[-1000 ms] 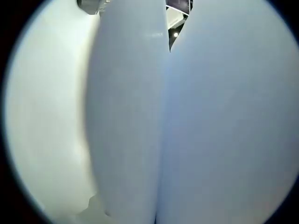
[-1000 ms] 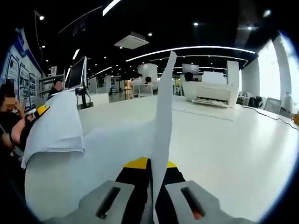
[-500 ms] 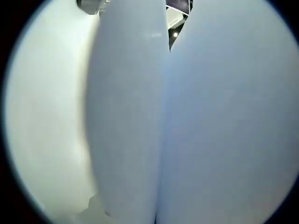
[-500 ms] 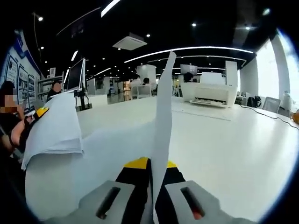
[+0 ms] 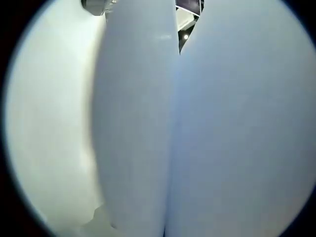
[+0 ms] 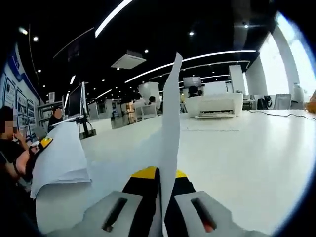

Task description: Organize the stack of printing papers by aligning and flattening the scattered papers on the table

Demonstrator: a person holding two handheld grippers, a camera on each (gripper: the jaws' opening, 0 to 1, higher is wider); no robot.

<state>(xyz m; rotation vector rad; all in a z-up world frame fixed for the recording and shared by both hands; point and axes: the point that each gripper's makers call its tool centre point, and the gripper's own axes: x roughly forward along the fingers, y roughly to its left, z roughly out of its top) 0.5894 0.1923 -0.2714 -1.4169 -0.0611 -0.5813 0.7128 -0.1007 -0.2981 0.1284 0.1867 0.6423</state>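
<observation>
Right gripper (image 6: 160, 197) pinches upright paper sheets (image 6: 170, 133) above the white table (image 6: 247, 163); left gripper (image 6: 44, 143), state indeterminable, lifts the sheets' drooping far end (image 5: 138, 128).

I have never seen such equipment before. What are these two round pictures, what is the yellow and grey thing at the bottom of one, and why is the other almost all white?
A person holds a two-jaw gripper in each hand, and a small fisheye camera rides on each.

In the right gripper view, the grey and yellow right gripper is shut on the paper, which stands up edge-on. Beyond lies a white table with a printer far off. At the left, the left gripper shows under more draped paper.

In the left gripper view, curved white sheets hang so close to the lens that they hide that gripper's jaws.
</observation>
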